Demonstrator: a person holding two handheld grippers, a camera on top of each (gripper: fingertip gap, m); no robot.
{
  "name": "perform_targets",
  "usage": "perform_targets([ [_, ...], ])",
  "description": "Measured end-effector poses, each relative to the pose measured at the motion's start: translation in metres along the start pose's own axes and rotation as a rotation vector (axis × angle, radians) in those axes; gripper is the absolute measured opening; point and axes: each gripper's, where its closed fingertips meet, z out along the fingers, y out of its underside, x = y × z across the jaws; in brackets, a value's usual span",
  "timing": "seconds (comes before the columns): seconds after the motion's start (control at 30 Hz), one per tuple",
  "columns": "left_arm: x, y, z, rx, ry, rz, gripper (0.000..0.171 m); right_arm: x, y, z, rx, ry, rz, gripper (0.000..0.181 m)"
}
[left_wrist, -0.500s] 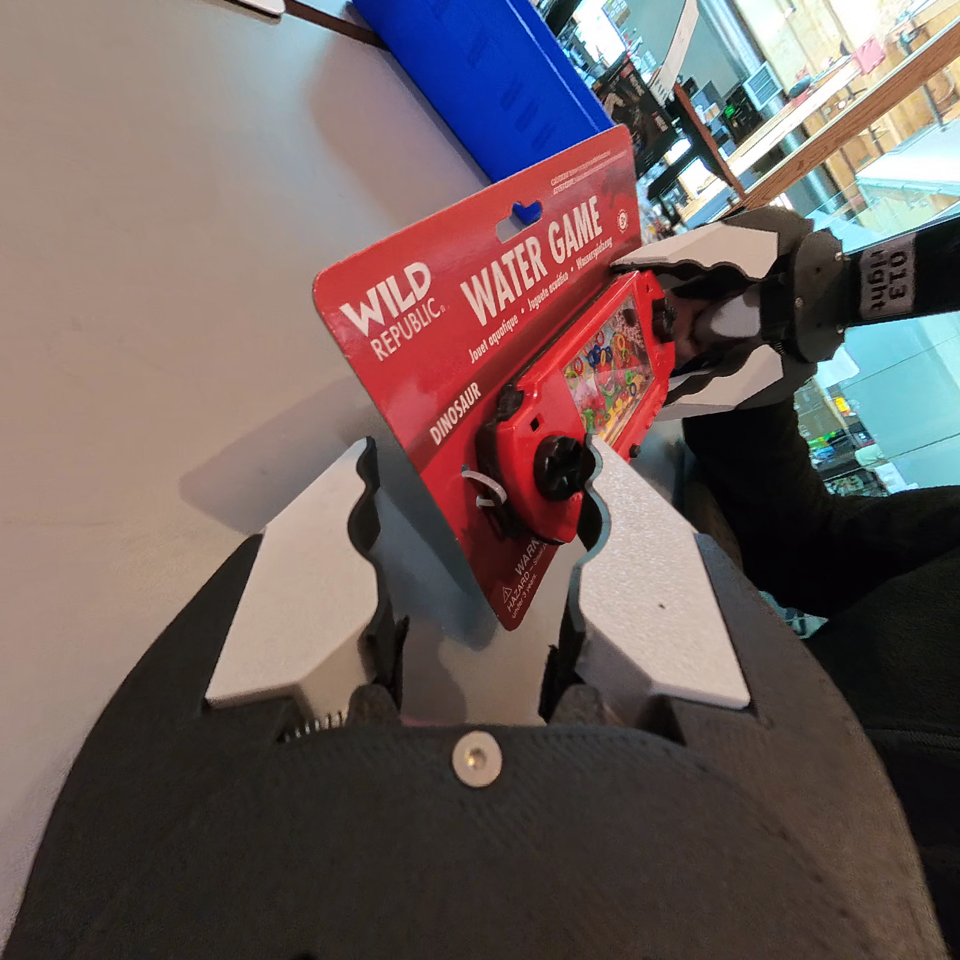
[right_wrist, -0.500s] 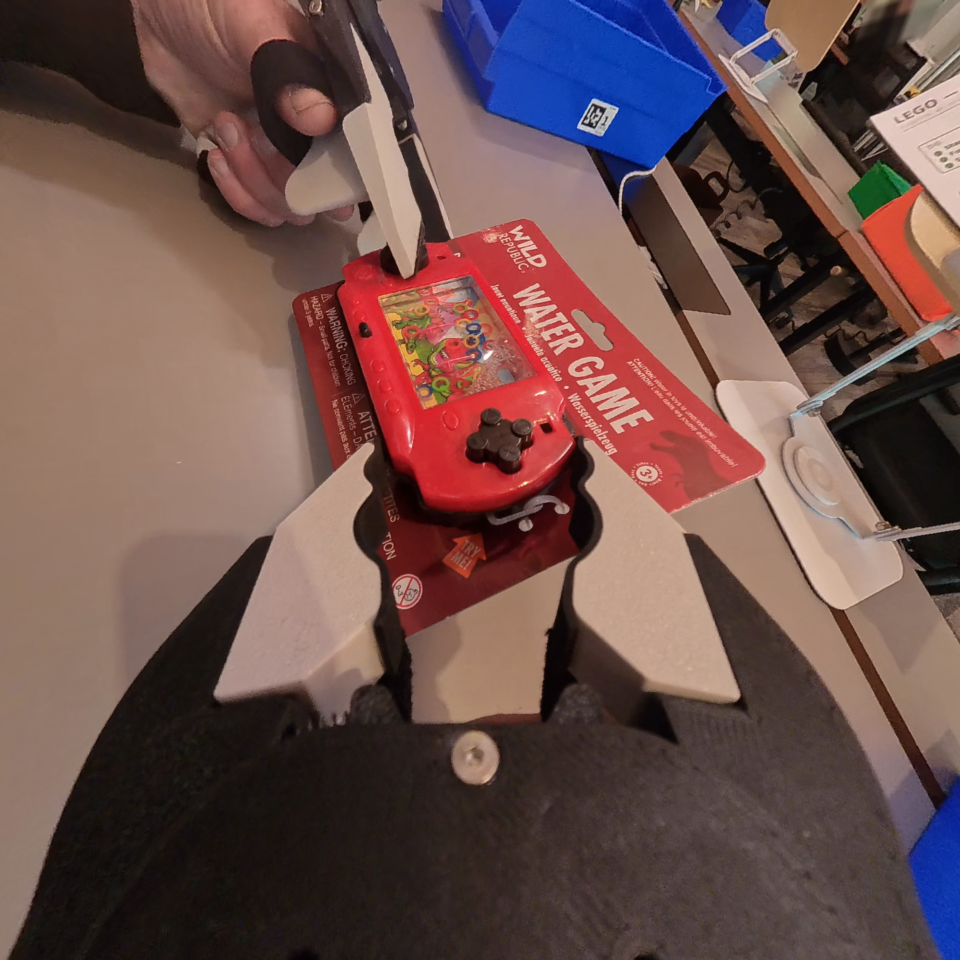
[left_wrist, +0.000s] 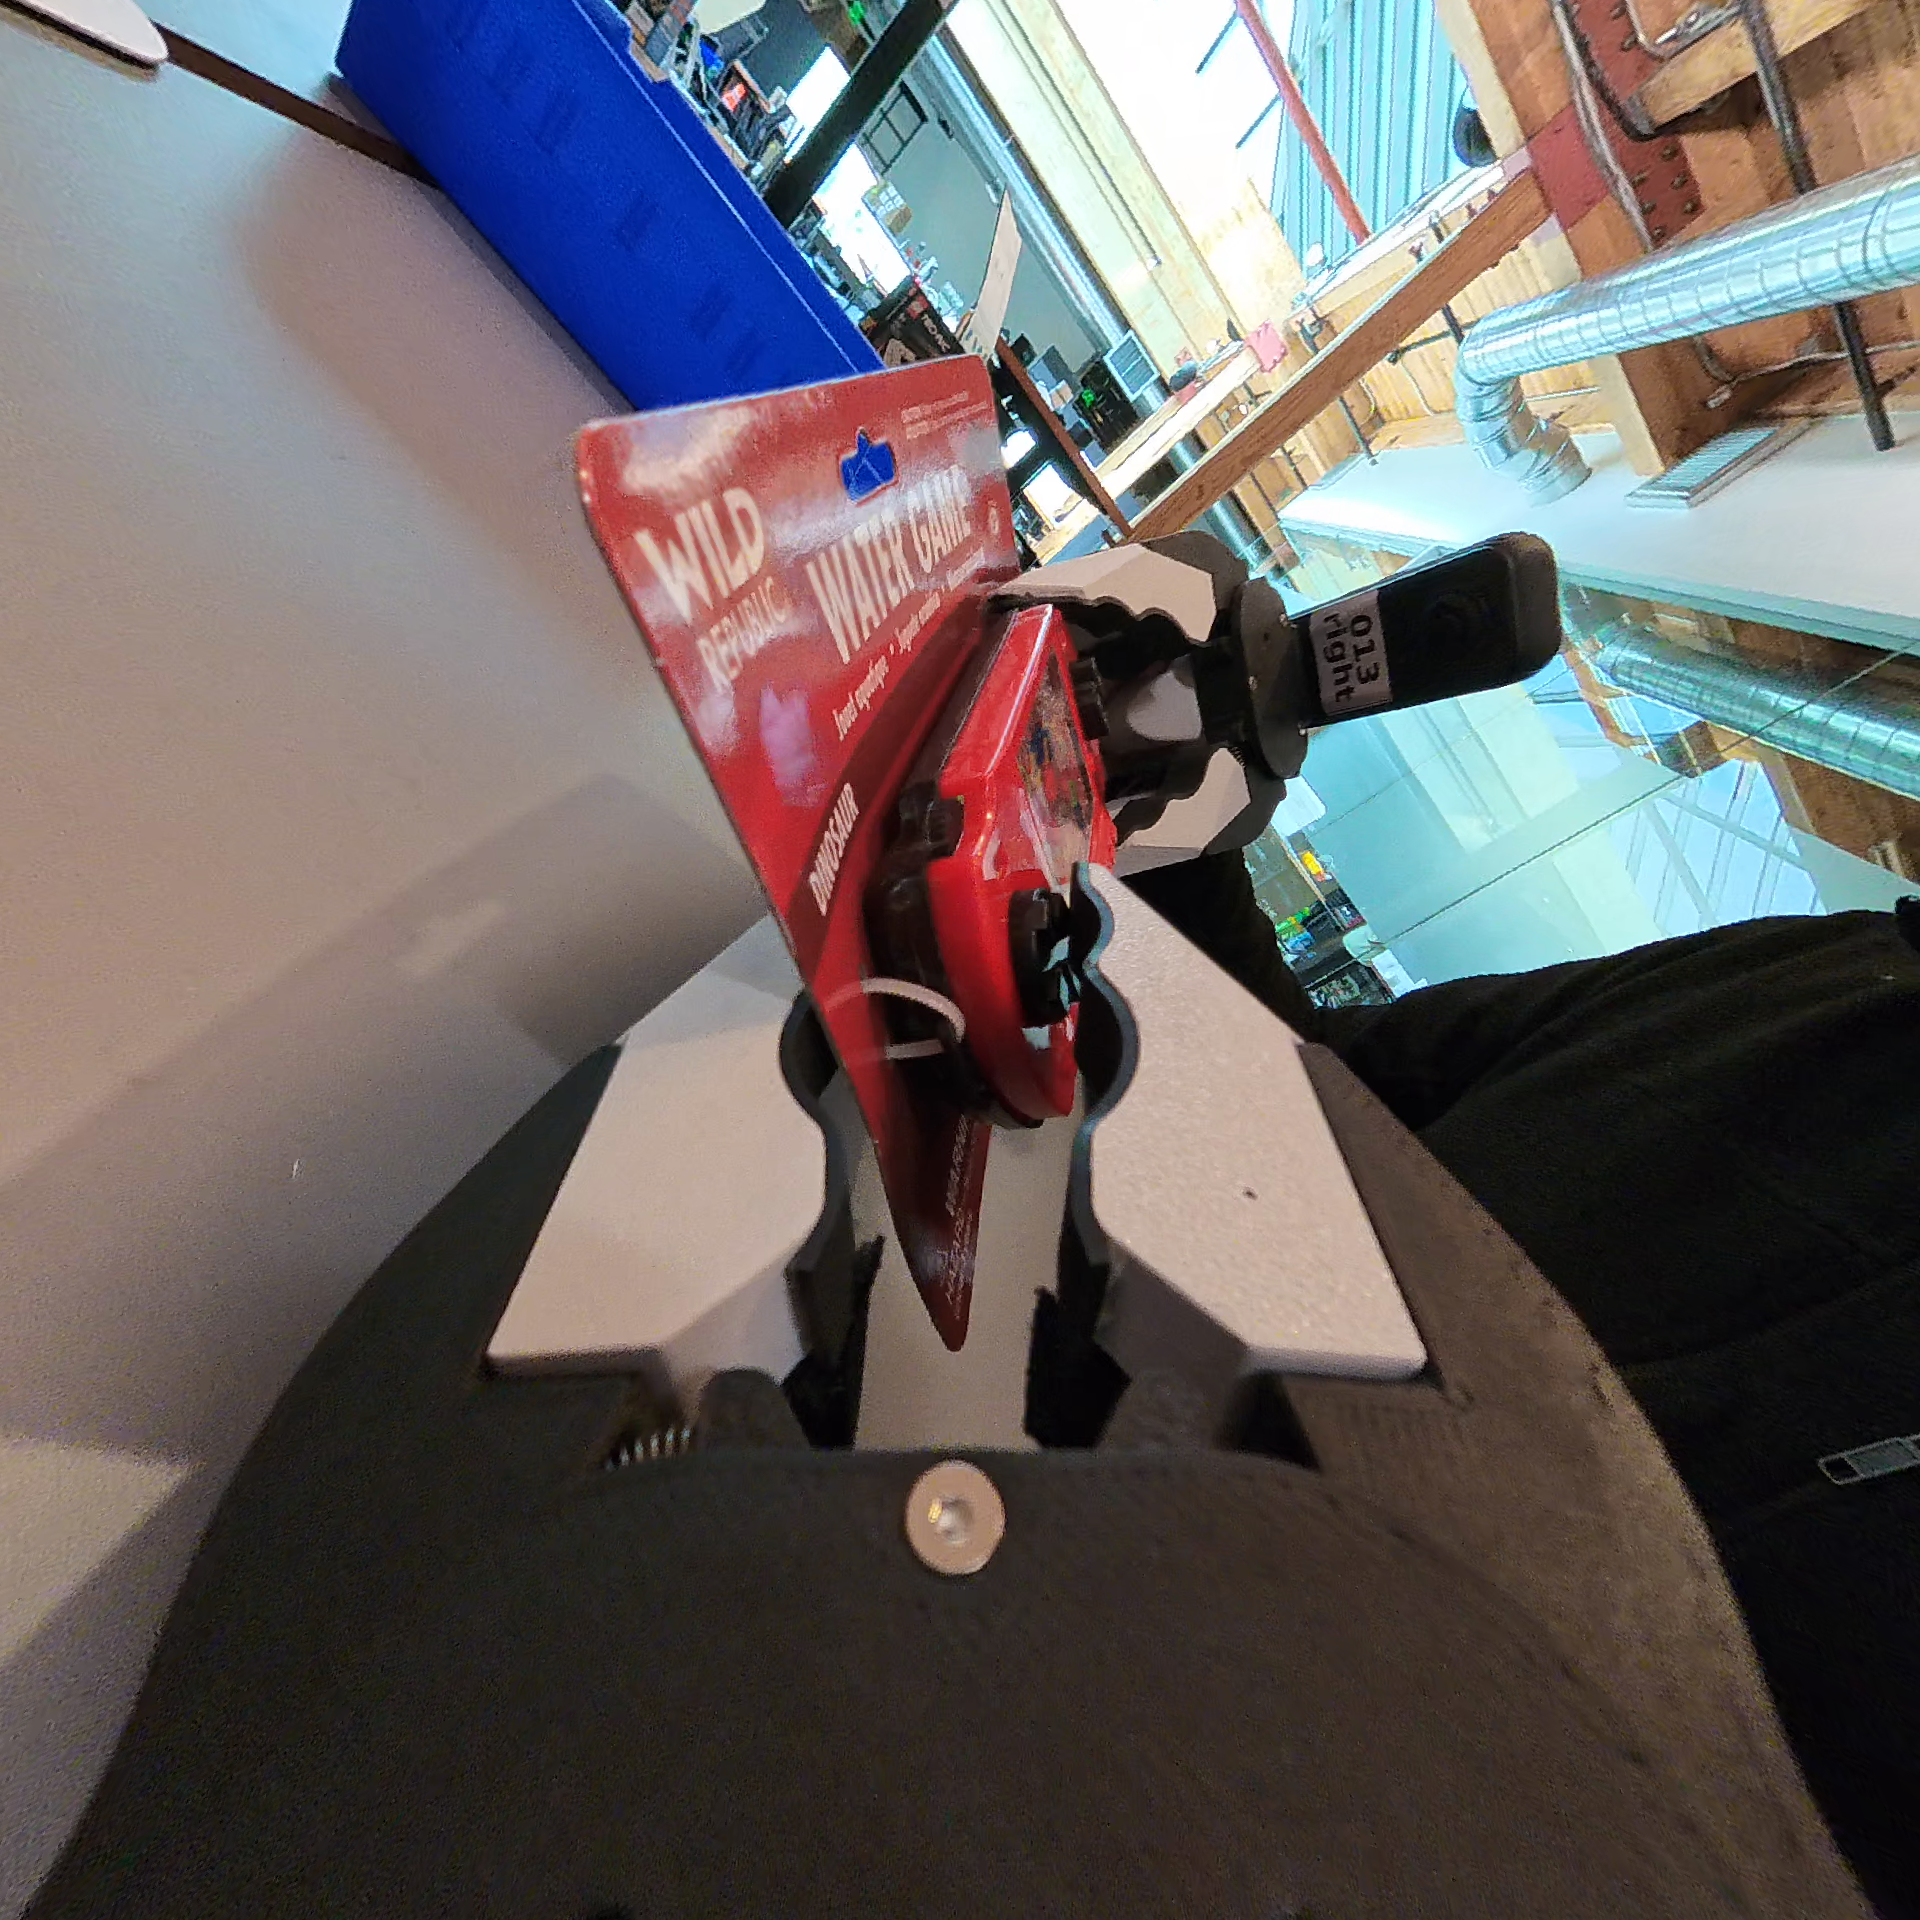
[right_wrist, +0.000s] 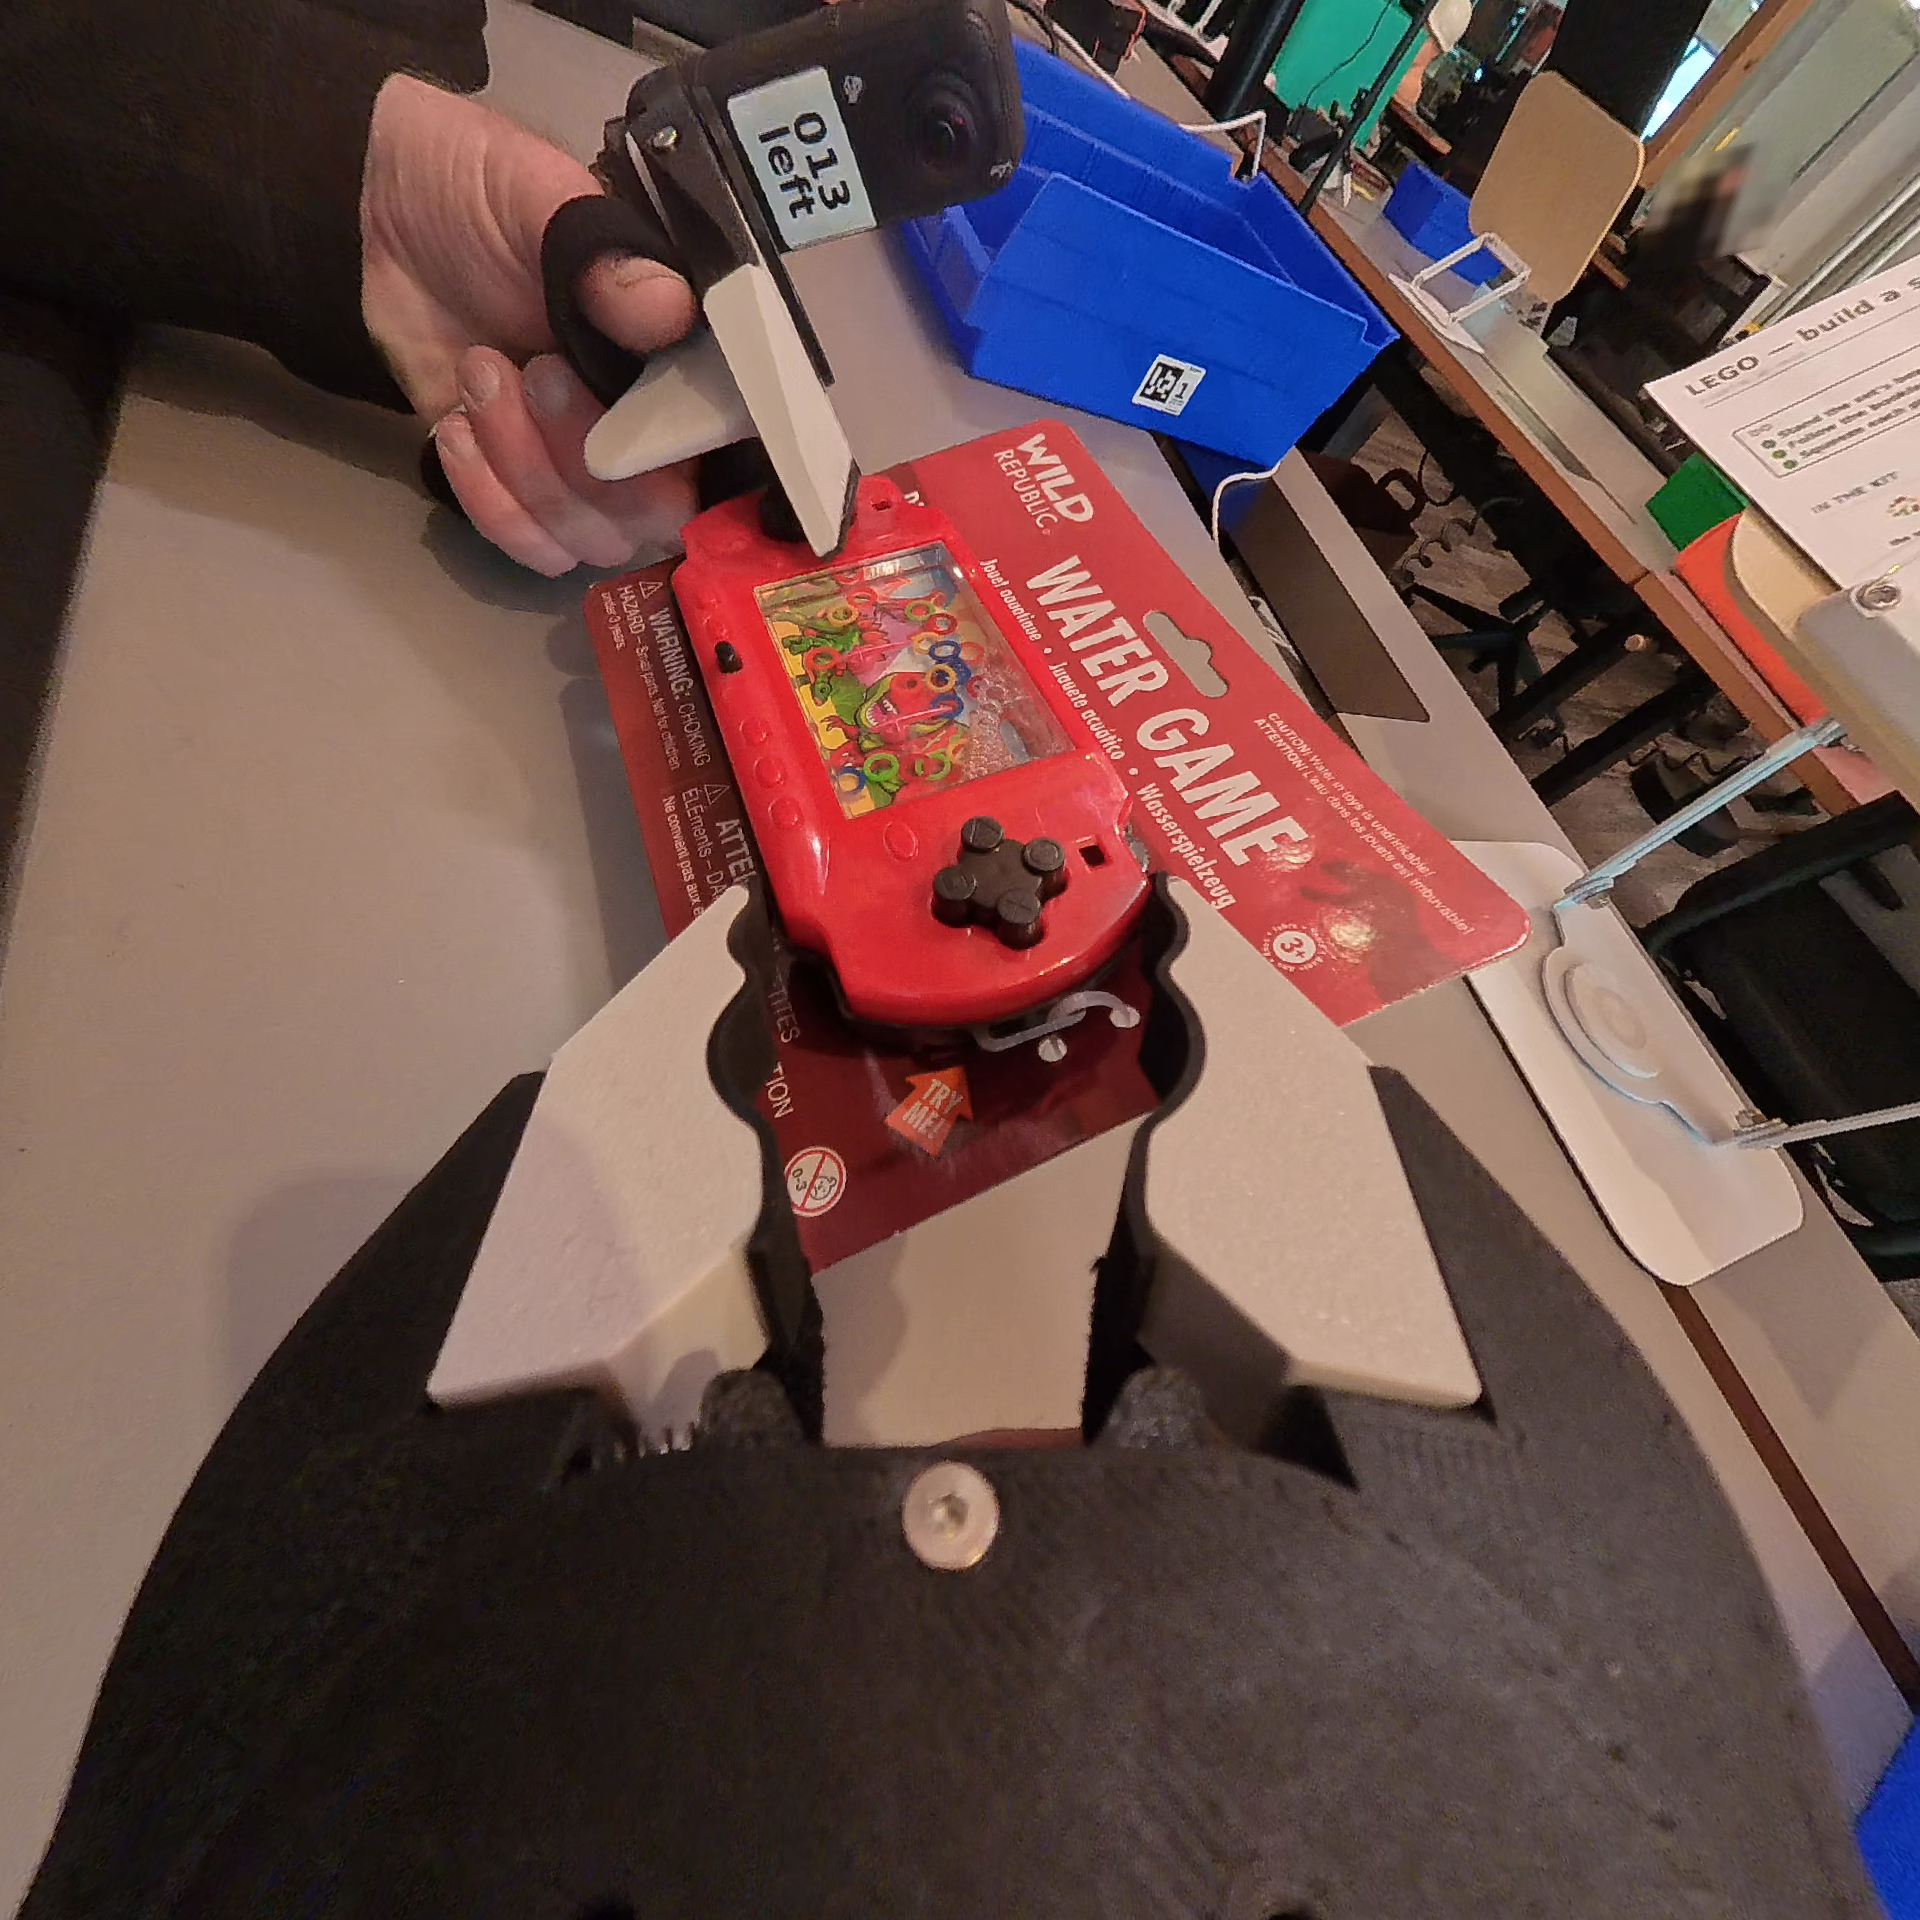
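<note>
So there's a red handheld toy game (right_wrist: 914, 790) zip-tied to a red backing card (right_wrist: 1288, 831), and both grippers are on it at once. In the right wrist view it sits dead centre of the frame, lying over the grey table (right_wrist: 260, 883), with the card's far corner poking past the table edge at the right.

The right gripper (right_wrist: 951, 935) is clamped onto the near end of the toy, the end with the black cross-shaped button (right_wrist: 997, 878). Its grey fingers (right_wrist: 634, 1132) squeeze that end from both sides, and the card runs in between them too.

The left gripper (left_wrist: 951, 997) bites the opposite end of the toy plus the card behind it, pinching across the thickness, so it's gripping as well. In the right wrist view it comes down from the upper left of the frame, held by a hand (right_wrist: 468, 322), with one finger tip landing on the toy's top edge.

In the left wrist view the card stands tilted up mid-frame, with the right gripper behind it at centre right.

A blue bin (right_wrist: 1164, 281) sits on the table in the upper middle of the right wrist view, well apart from the toy
</note>
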Motion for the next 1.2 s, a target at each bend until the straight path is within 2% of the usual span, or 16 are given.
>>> perform_targets([
  [0.37,0.009,-0.015,0.001,0.119,0.035,0.01,0.031,0.004,0.006,0.002,0.026,-0.01,0.063,0.068],
  [0.63,0.014,-0.029,-0.003,0.228,0.07,-0.002,0.028,0.017,-0.002,-0.007,0.106,0.008,0.154,0.063],
  [0.77,0.014,-0.035,-0.008,0.264,0.066,0.009,0.028,0.041,-0.012,-0.024,0.227,0.043,0.32,0.063],
  [0.87,0.016,-0.04,-0.011,0.294,0.062,0.035,0.028,0.061,-0.008,-0.033,0.294,0.045,0.535,0.068],
  [1.0,0.022,-0.043,-0.012,0.311,0.076,0.07,0.028,0.055,0.006,-0.022,0.297,-0.123,0.817,0.079],
  [1.1,0.025,-0.042,-0.011,0.306,0.088,0.088,0.028,0.045,-0.003,-0.017,0.356,-0.241,0.909,0.076],
  [1.2,0.029,-0.041,-0.009,0.299,0.094,0.108,0.028,0.041,-0.009,-0.014,0.399,-0.301,0.959,0.064],
])
